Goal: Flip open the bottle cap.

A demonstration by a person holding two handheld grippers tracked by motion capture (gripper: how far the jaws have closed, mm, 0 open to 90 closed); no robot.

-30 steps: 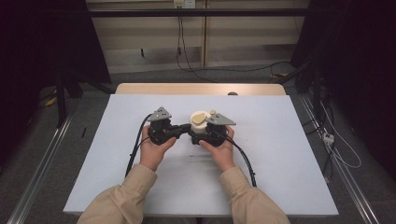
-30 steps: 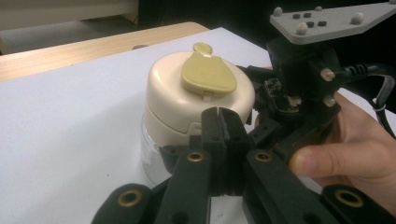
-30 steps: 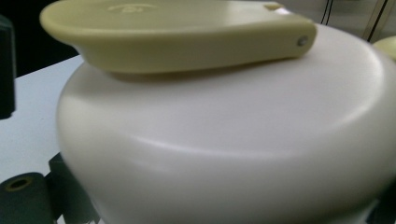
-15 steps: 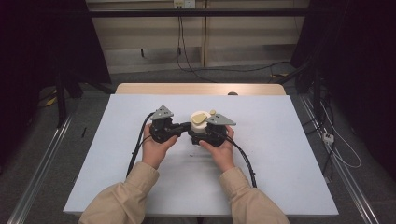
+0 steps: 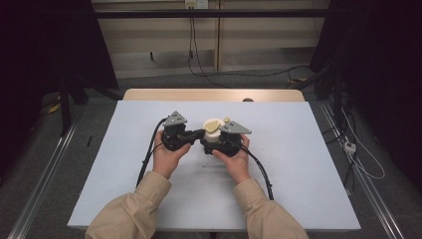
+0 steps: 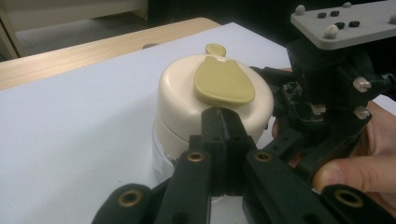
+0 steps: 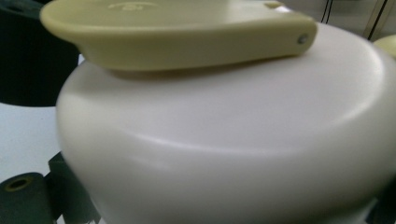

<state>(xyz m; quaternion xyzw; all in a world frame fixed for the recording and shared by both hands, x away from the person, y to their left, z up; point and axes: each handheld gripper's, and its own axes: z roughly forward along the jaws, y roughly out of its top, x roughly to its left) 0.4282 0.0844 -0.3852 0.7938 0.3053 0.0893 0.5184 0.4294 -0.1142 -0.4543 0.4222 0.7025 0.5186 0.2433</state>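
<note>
1. Jar [image 5: 213, 133] sits mid-table [image 5: 298, 164], between the two grippers: cream domed lid [image 6: 187, 93], yellow-green flap [image 6: 223, 80] on top, clear body below.
2. Left gripper [image 6: 223, 122]: jaws pressed together, nothing between them, tips touching the lid's rim.
3. Right gripper [image 5: 219, 141]: hard up against the jar, which sits between its jaws; can't tell if it's clamped or just around it.
4. Left hand [image 5: 168, 155] and right hand [image 5: 234, 158] hold the grippers just beside each other.

We count one table [image 5: 308, 199], one cream jar [image 6: 187, 112] with one yellow-green flap [image 6: 224, 81] on its lid, two claws and two hands of one person.
</note>
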